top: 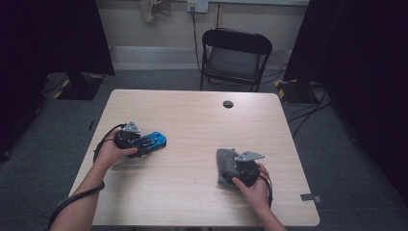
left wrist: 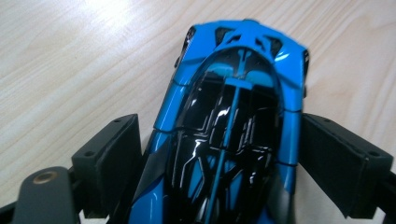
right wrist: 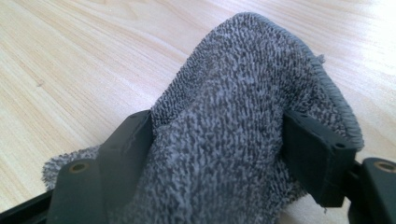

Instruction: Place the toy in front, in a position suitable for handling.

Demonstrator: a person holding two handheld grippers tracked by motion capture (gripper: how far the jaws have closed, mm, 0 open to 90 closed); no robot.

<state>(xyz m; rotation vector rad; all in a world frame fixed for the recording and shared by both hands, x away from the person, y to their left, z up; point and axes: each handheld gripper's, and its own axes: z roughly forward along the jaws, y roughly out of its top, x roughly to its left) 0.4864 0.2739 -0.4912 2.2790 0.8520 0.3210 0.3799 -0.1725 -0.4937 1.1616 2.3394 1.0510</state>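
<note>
On the left of the pale wooden table (top: 192,110), my left gripper (left wrist: 219,154) clamps the glossy blue toy car (left wrist: 233,116) at mid-body; I judge it rigid, slippery. My right gripper (right wrist: 215,154) pinches the soft grey terry cloth (right wrist: 243,93), bunched.

The desk (top: 192,115) I work over has a pale wood-grain top with rounded corners and a small dark round cap (top: 228,104) set near its far edge. A blue toy car (top: 153,141) rests on its left half; a grey terry cloth (top: 225,166), bunched upward, lies on its right half, well apart from the car.
</note>
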